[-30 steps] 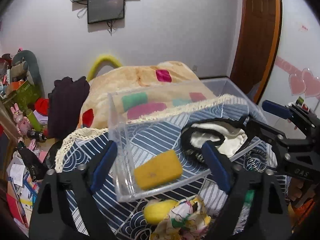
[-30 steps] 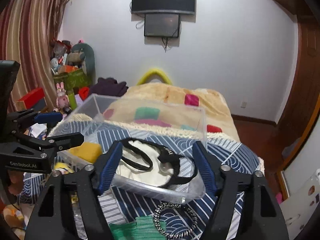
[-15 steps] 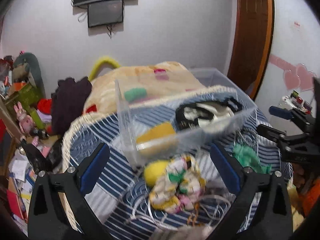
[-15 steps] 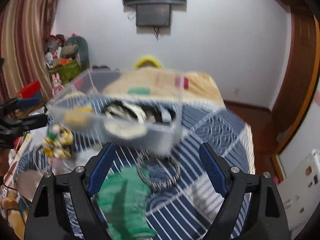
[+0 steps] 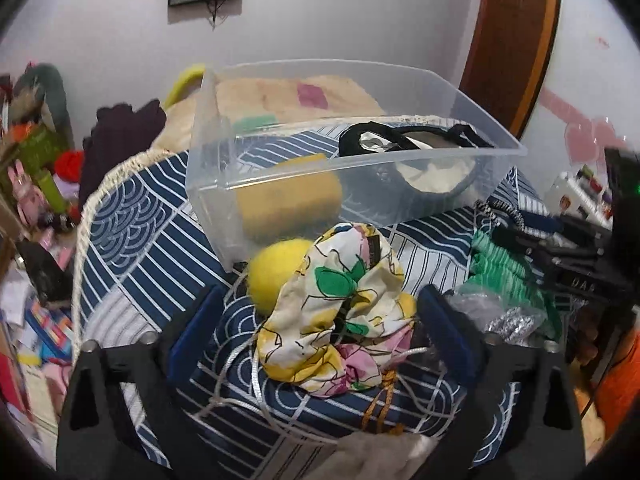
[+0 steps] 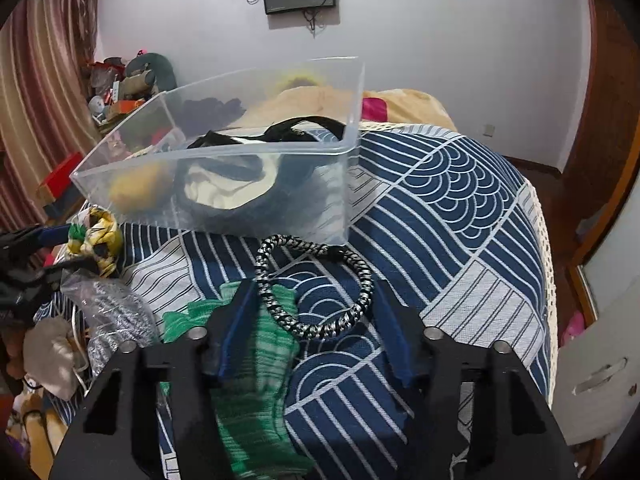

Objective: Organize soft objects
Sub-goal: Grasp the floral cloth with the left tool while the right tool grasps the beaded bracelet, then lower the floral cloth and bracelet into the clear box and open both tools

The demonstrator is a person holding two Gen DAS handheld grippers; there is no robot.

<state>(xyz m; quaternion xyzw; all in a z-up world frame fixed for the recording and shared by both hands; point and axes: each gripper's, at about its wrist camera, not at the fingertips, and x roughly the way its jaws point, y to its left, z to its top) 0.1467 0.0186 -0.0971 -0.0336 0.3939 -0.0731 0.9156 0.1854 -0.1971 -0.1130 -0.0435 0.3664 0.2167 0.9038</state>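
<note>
**Two grippers, two targets, one bin straight ahead**

While both grippers hang spread and empty over the bed, each already has a soft thing lying between its fingers. The left gripper (image 5: pixel 318 320) straddles the floral cloth (image 5: pixel 340 312), a crumpled bundle that sits directly ahead and between the blue pads, with the yellow ball (image 5: pixel 276 274) touching its far-left side. No clear long axis shows in the bundle; it is roughly round, so the fingers could close from either side as they stand.

The right gripper (image 6: pixel 312 328), jaws likewise released, frames the braided cord loop (image 6: pixel 320 284), which lies flat on the blue patterned bedspread (image 6: pixel 460 208) with its wider span running across the gap. Its near arc sits between the fingertips, while its left side overlaps the green striped cloth (image 6: pixel 260 380) under the left finger.

The clear plastic bin (image 5: pixel 400 152) stands just beyond both targets, already holding a yellow sponge (image 5: pixel 288 204) and a black-and-cream garment (image 5: pixel 420 160). From the left gripper it lies straight forward, its near wall just behind the ball; from the right it lies forward and slightly left.

My judgement is that the floral cloth belongs to the left side and the cord to the right, each needing only a short drop and squeeze. Closing on the cord risks catching the green cloth too.
</note>
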